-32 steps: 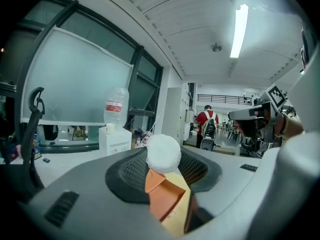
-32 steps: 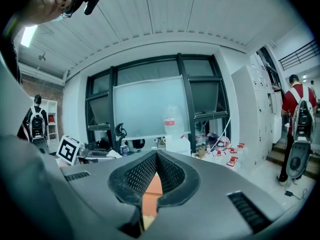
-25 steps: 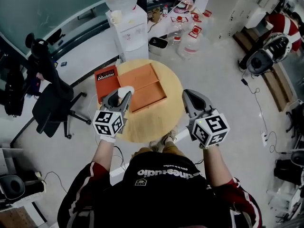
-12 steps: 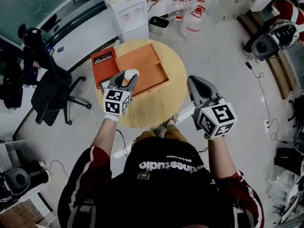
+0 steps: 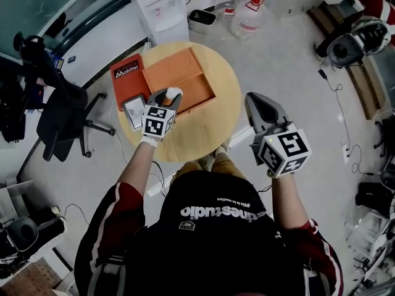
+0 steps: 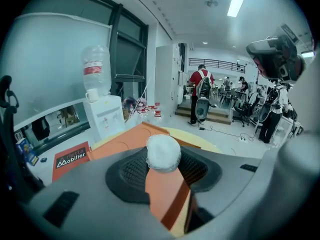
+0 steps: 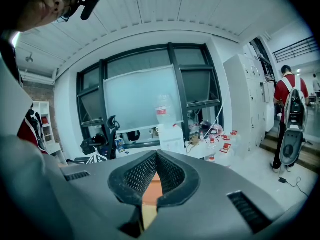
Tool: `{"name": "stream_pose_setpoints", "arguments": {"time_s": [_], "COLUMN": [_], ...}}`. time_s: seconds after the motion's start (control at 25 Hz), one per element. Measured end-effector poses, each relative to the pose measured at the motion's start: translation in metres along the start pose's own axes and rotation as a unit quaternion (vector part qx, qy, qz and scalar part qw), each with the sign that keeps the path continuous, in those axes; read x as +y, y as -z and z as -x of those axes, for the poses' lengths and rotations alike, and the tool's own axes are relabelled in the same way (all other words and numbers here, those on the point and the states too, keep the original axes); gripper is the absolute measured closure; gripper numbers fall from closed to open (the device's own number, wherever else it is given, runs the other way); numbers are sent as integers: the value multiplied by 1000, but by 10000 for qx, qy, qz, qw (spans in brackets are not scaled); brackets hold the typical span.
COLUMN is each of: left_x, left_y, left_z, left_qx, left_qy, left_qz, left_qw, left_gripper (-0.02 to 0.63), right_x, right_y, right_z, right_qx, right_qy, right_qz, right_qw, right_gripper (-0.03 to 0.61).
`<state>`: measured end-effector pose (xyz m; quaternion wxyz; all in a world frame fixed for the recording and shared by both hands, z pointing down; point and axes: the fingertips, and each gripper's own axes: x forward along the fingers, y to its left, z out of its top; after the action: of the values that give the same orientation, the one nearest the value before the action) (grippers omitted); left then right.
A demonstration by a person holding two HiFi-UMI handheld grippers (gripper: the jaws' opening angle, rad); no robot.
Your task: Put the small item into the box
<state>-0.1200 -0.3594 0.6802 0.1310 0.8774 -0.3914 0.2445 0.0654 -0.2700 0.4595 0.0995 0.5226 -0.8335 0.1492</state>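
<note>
- My left gripper [image 5: 168, 96] pinches the small white item [image 6: 163, 153] at its jaw tips, over the near edge of the orange box [image 5: 185, 73] on the table [image 5: 207, 134].
- The grip is shallow, so the item may slip and miss the box.
- My right gripper [image 7: 156, 155] is closed and empty.

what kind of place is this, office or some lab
Most likely an open-plan office or workshop floor, though it is hard to tell which. A water dispenser stands with spare jugs beside it, there is a black office chair, and people stand further back under strip lights.
</note>
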Motion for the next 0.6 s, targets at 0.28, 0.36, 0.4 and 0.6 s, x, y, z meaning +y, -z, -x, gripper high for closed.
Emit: {"name": "stream_pose_setpoints", "arguments": {"time_s": [0.28, 0.36, 0.4, 0.6], "left_x": [-13, -13, -14, -18], "left_y": [17, 23, 25, 36], "left_z": [-36, -45, -50, -69], "left_qx": [330, 451, 500, 688], "left_qy": [117, 111, 116, 164], "left_qz": [-246, -353, -381, -397], "left_qw": [9991, 9983, 9980, 9967], "left_gripper": [431, 431, 431, 431], "right_x": [-18, -25, -28, -46], "right_y": [5, 6, 7, 11], "right_z": [4, 5, 7, 10], "right_qx": [44, 59, 74, 78], "right_qy": [136, 194, 227, 367], "right_qz": [-114, -133, -126, -308], "right_qw": [9998, 9997, 9996, 9988], "right_gripper": [551, 551, 552, 551]}}
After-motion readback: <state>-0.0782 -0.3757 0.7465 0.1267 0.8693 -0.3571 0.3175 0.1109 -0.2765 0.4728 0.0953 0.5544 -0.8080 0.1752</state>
